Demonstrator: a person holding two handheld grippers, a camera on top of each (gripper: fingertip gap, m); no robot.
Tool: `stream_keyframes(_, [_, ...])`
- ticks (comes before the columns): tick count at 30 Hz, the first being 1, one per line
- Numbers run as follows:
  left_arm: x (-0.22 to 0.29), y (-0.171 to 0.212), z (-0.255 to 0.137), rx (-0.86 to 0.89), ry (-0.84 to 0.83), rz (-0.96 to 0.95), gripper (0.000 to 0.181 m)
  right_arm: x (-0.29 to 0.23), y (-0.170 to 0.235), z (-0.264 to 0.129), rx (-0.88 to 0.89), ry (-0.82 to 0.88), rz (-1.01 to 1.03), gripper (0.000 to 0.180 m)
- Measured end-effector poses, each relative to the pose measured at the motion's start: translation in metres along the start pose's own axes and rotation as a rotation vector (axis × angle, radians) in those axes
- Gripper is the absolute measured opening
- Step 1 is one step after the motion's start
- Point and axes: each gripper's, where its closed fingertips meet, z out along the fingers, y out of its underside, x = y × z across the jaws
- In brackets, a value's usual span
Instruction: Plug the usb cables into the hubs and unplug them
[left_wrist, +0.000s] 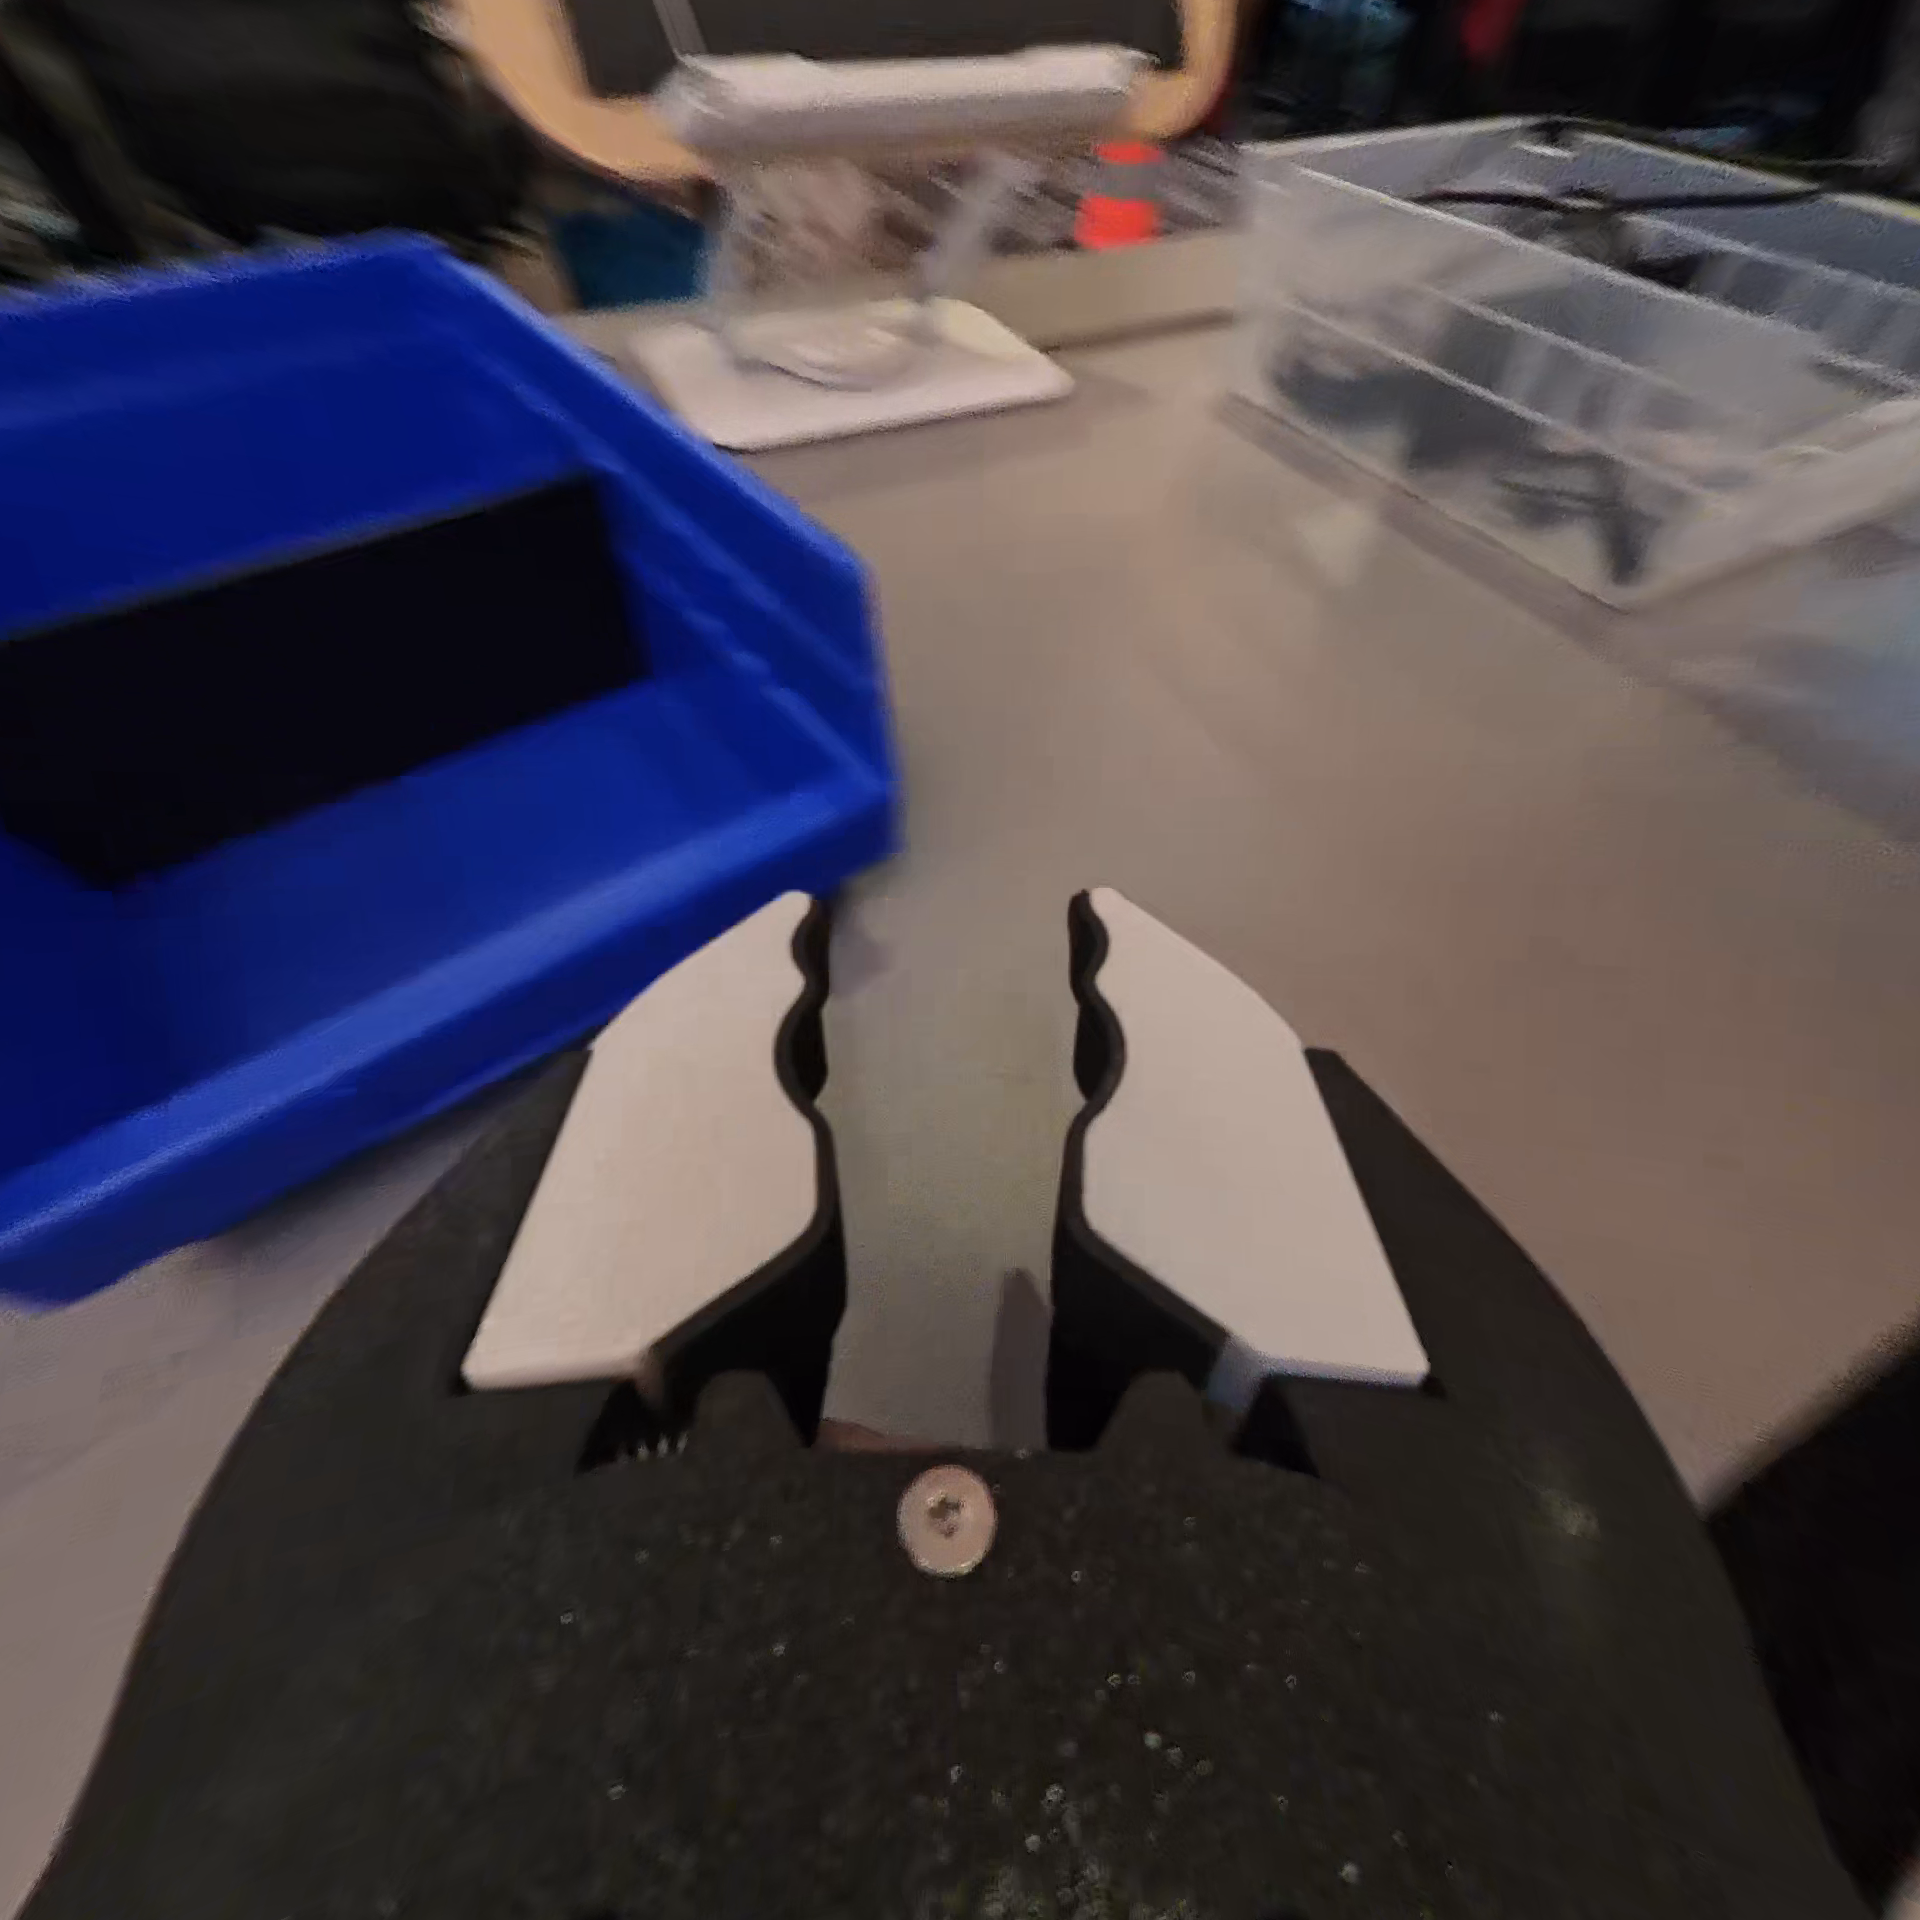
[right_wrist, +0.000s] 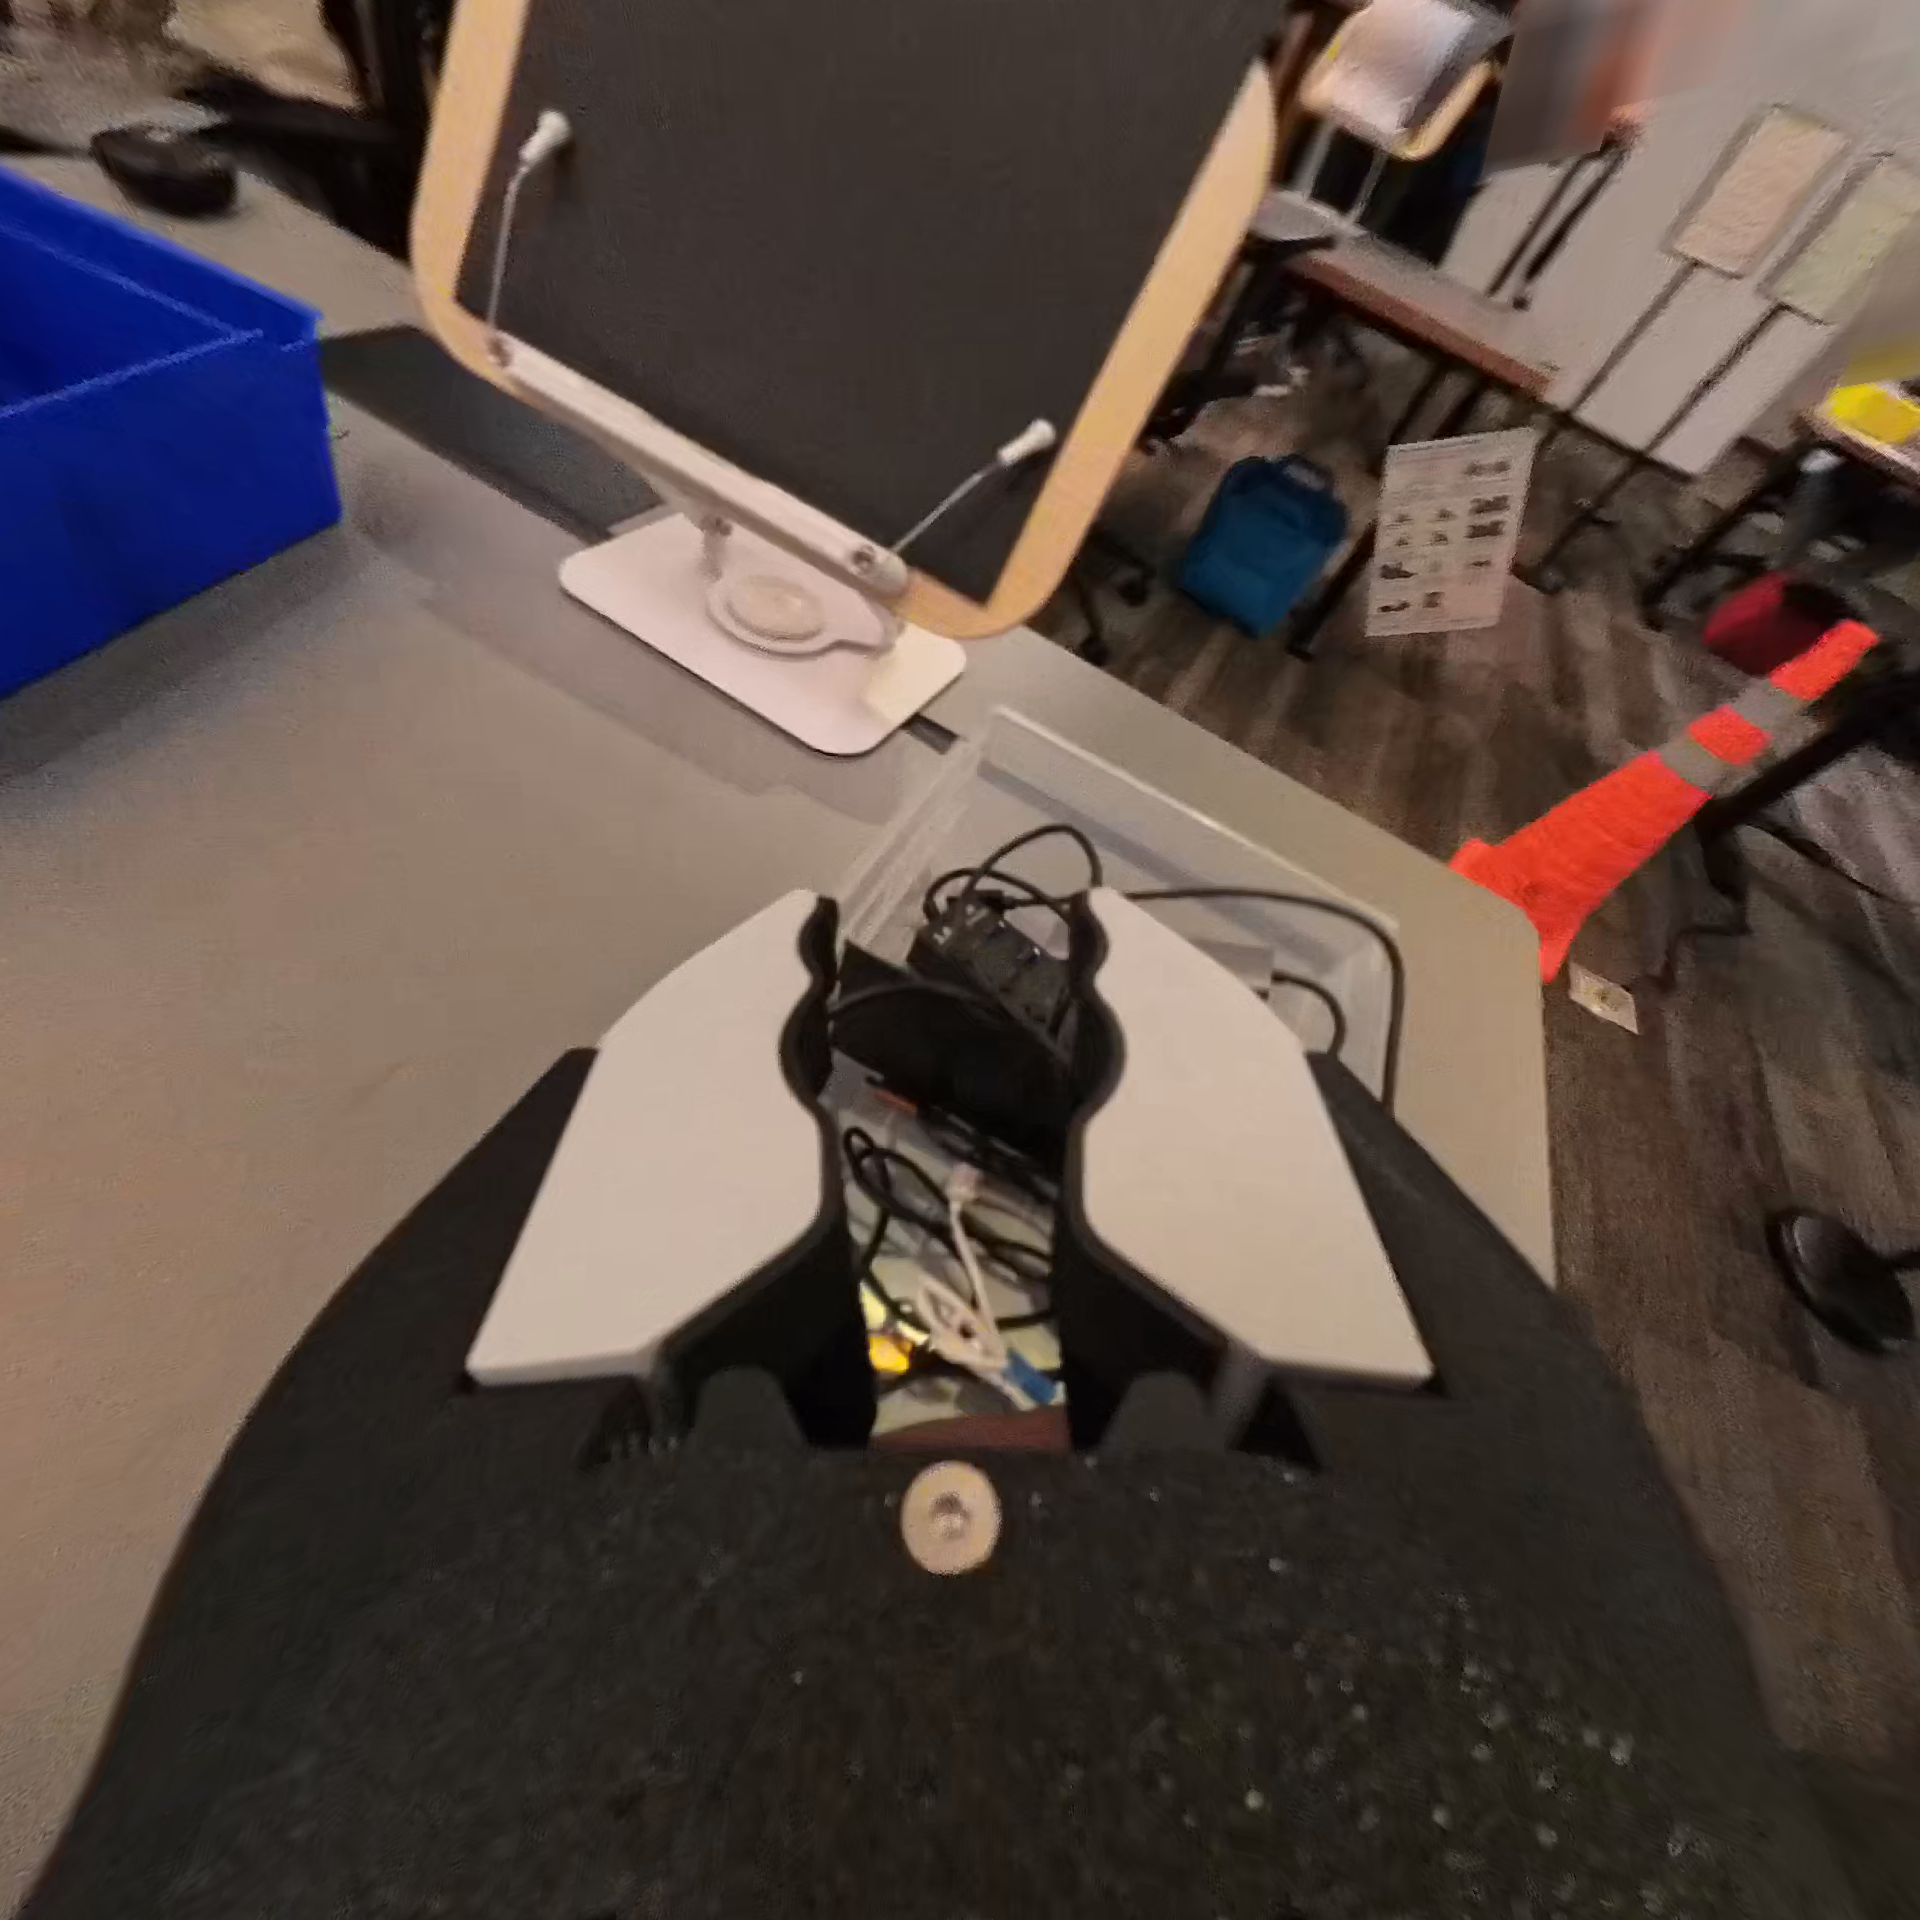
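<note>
My right gripper (right_wrist: 951, 914) is open and hovers over a clear plastic box (right_wrist: 1143, 790) near the table's right edge. In the box lie a black hub (right_wrist: 987, 961), tangled black cables (right_wrist: 1039, 862) and a white cable (right_wrist: 966, 1247); they show through the gap between my fingers. I cannot tell whether the fingers touch them. My left gripper (left_wrist: 948, 914) is open and empty above the bare grey table (left_wrist: 1247, 831), just right of a blue bin (left_wrist: 312, 987). The clear box (left_wrist: 1558, 343) with dark cables lies blurred at the far right of the left wrist view.
The blue bin holds a flat black thing (left_wrist: 312, 675) and also shows in the right wrist view (right_wrist: 156, 468). A dark panel on a white stand (right_wrist: 769, 634) stands at the table's back. An orange cone (right_wrist: 1621, 800) lies on the floor beyond the table's right edge.
</note>
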Motion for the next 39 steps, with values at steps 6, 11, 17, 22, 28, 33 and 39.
stream_keyframes(6, [-0.046,-0.013,-0.017,0.152,-0.224,-0.03,0.047,-0.03,0.13,-0.033,0.009,0.238,0.285,0.055])
stream_keyframes(11, [-0.046,-0.001,-0.01,0.077,-0.198,-0.113,0.047,-0.031,0.146,-0.035,-0.025,0.275,0.216,0.056])
stream_keyframes(17, [-0.047,0.019,-0.006,-0.042,-0.214,-0.17,0.045,-0.029,0.162,-0.036,-0.058,0.238,0.37,0.055])
stream_keyframes(22, [-0.049,0.015,-0.008,-0.023,-0.22,-0.161,0.043,-0.023,0.166,-0.036,-0.066,0.26,0.358,0.054])
stream_keyframes(28, [-0.045,0.015,-0.006,-0.023,-0.197,-0.164,0.042,-0.022,0.17,-0.034,-0.081,0.255,0.355,0.053])
stream_keyframes(33, [-0.042,0.015,-0.006,-0.02,-0.19,-0.155,0.042,-0.026,0.17,-0.035,-0.089,0.254,0.33,0.053])
stream_keyframes(39, [-0.035,0.015,-0.002,-0.03,-0.166,-0.134,0.042,-0.027,0.169,-0.038,-0.086,0.256,0.321,0.053])
